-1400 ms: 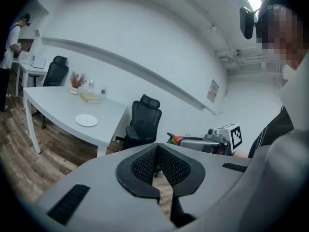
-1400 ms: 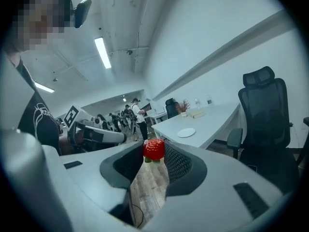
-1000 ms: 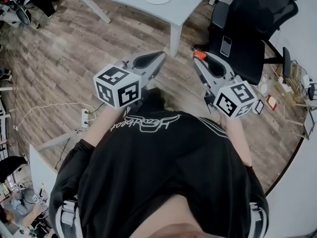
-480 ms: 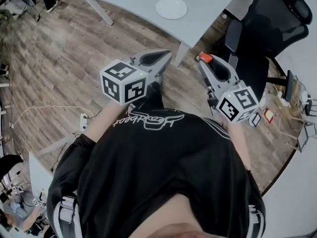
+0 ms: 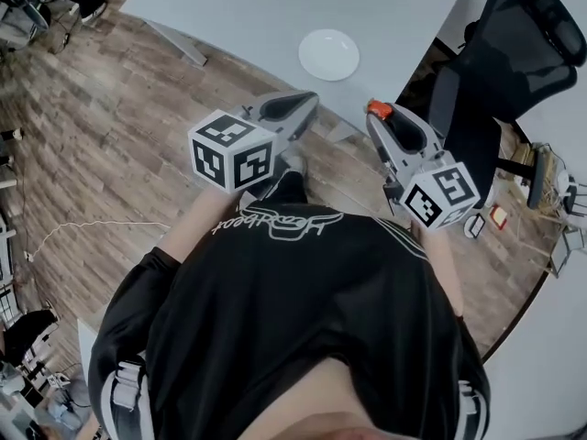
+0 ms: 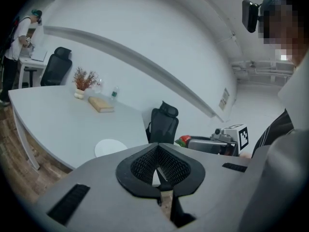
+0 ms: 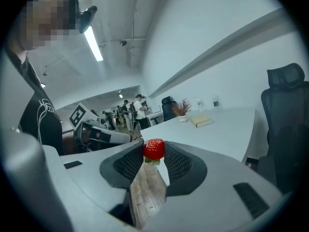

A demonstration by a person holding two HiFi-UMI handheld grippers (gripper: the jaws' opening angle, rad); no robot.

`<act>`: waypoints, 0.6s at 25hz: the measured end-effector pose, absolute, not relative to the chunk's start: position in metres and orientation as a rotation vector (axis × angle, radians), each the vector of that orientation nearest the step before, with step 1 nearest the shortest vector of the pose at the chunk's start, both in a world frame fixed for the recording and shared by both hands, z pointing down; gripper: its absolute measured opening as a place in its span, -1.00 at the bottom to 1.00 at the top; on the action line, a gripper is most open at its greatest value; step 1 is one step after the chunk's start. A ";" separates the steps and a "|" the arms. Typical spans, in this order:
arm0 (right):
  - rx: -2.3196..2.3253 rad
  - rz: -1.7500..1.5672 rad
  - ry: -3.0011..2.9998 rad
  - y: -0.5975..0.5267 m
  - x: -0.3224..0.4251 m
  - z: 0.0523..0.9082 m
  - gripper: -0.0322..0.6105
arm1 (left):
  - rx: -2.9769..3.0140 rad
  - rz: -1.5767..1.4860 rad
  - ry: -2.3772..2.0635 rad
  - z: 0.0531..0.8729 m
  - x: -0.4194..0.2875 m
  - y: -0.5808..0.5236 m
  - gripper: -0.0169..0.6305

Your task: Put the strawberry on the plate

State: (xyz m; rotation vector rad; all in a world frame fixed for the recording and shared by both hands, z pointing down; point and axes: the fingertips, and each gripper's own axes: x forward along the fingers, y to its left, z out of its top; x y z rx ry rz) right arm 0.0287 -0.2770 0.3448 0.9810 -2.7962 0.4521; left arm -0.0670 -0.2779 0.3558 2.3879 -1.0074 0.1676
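A red strawberry (image 7: 154,149) sits pinched between the tips of my right gripper (image 7: 154,153), held in the air above the wooden floor. In the head view the strawberry (image 5: 379,109) shows at that gripper's tip, short of the table edge. The white plate (image 5: 328,54) lies empty on the pale table (image 5: 248,16), ahead of both grippers. My left gripper (image 5: 308,101) is shut with nothing in it, level with the right one. From the left gripper view, the plate (image 6: 110,147) is just ahead and to the left of its closed tips (image 6: 157,147).
A black office chair (image 5: 500,71) stands to the right of the table corner. A book (image 6: 101,104) and a small vase of dried flowers (image 6: 83,79) rest at the table's far side. White table legs (image 5: 179,42) stand on the floor at left.
The table and plate have slid down and closer in the head view as the person moved towards them. Both grippers keep their pose, and the strawberry stays held.
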 end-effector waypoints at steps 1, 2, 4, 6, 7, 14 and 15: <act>0.988 0.452 -2.790 -0.285 0.024 0.346 -0.50 | 2.387 0.167 -1.004 0.356 -0.072 -0.287 -0.92; 0.997 0.458 -2.788 -0.293 0.020 0.346 -0.50 | 2.384 0.165 -1.002 0.357 -0.077 -0.297 -0.92; 1.020 0.464 -2.788 -0.310 0.014 0.345 -0.50 | 2.378 0.160 -0.997 0.358 -0.086 -0.317 -0.93; 1.045 0.453 -2.782 -0.326 0.007 0.344 -0.50 | 2.381 0.160 -0.985 0.358 -0.095 -0.333 -0.92; 1.055 0.447 -2.777 -0.333 0.004 0.344 -0.50 | 2.385 0.161 -0.978 0.359 -0.098 -0.340 -0.92; 1.105 0.413 -2.749 -0.367 -0.009 0.347 -0.50 | 2.411 0.169 -0.912 0.365 -0.105 -0.379 -0.93; 1.111 0.408 -2.744 -0.371 -0.009 0.348 -0.50 | 2.412 0.173 -0.901 0.366 -0.105 -0.383 -0.92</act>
